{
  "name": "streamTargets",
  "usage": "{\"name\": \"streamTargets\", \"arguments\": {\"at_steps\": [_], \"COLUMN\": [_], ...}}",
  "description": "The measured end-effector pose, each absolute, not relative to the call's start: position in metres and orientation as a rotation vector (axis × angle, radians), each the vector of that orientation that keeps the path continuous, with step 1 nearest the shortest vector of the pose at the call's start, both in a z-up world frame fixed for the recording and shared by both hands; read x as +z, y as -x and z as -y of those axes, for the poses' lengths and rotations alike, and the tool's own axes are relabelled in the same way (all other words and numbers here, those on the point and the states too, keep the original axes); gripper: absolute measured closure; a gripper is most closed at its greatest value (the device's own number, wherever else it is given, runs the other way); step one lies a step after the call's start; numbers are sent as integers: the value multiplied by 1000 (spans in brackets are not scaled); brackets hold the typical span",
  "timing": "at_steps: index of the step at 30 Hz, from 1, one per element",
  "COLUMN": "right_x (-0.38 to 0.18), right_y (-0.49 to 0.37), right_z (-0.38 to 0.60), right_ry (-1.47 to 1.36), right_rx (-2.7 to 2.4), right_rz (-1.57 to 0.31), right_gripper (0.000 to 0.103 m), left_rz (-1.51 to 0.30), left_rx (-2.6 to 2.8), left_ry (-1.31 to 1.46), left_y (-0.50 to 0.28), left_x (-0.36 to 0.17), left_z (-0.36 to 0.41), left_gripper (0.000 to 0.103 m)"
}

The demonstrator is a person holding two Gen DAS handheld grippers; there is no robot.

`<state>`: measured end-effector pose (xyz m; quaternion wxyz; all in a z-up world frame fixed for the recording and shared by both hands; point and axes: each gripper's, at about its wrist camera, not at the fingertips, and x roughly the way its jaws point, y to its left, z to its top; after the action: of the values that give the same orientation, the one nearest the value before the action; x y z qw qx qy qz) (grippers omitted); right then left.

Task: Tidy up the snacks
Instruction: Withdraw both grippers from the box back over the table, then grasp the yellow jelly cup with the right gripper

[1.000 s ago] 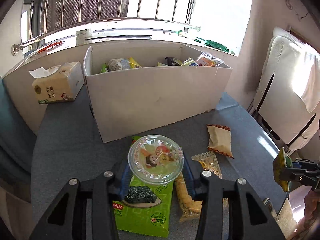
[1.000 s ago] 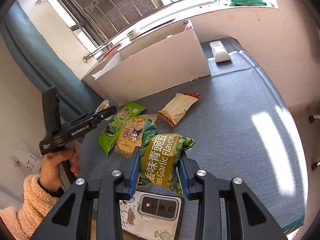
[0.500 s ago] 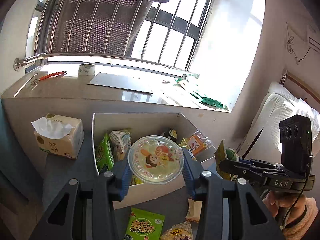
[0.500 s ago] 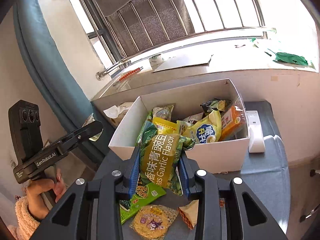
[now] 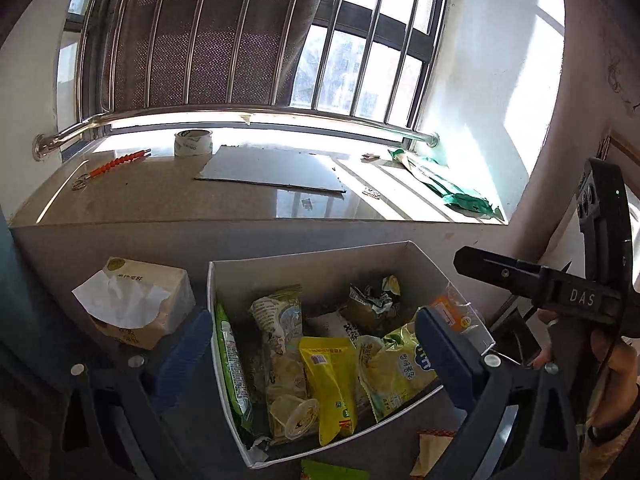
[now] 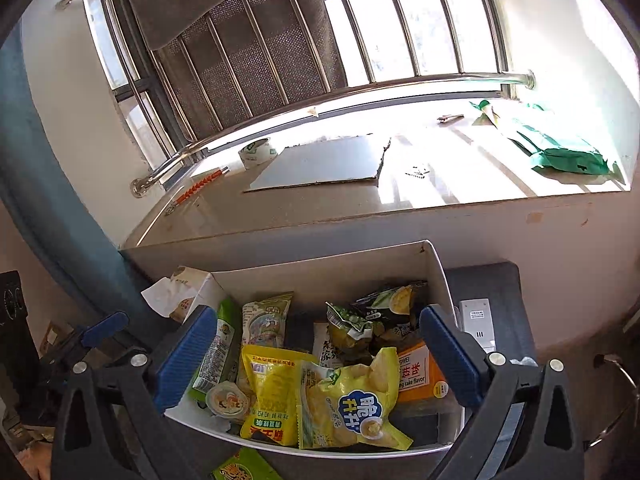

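A white cardboard box (image 5: 320, 256) (image 6: 328, 258) holds several snack packets. The clear jelly cup (image 5: 294, 414) (image 6: 226, 398) lies on its side at the box's near edge. The green garlic-pea bag (image 6: 350, 324) lies among the packets. My left gripper (image 5: 312, 352) is open and empty above the box. My right gripper (image 6: 318, 350) is open and empty above the box; it also shows at the right of the left wrist view (image 5: 520, 276).
A tissue pack (image 5: 136, 304) stands left of the box. A white remote (image 6: 476, 322) lies right of it. Green packets (image 5: 334, 470) (image 6: 246, 466) and an orange-edged bag (image 5: 432, 446) lie on the grey surface in front. The windowsill behind holds tape, cardboard and a green bag.
Both grippers have opened over the box. The jelly cup has dropped from the left gripper and the pea bag from the right; both now lie in the box.
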<state>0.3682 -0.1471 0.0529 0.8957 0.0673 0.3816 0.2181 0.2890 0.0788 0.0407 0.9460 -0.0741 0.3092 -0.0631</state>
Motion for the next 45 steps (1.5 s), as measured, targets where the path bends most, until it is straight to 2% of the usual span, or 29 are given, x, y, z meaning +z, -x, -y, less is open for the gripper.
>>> {"name": "streamTargets", "arguments": {"at_steps": [10, 16, 27, 33, 45], "right_x": [57, 41, -44, -74, -95], "right_y": [-329, -258, -126, -80, -100], "right_z": [163, 179, 218, 214, 161], "right_ry": [-157, -156, -172, -69, 213], "right_rx": [503, 607, 680, 639, 565], "right_rz": [-795, -763, -822, -888, -893], "right_gripper": [0, 0, 0, 0, 0], "left_rz": [-609, -580, -656, -725, -737], "left_rx": [-171, -227, -220, -204, -212], "left_ry": [98, 116, 252, 254, 275], "left_y": [-247, -174, -68, -49, -44], "left_x": [46, 34, -41, -74, -76], "left_z": [-70, -67, -67, -57, -58], "left_gripper": [0, 0, 0, 0, 0]}}
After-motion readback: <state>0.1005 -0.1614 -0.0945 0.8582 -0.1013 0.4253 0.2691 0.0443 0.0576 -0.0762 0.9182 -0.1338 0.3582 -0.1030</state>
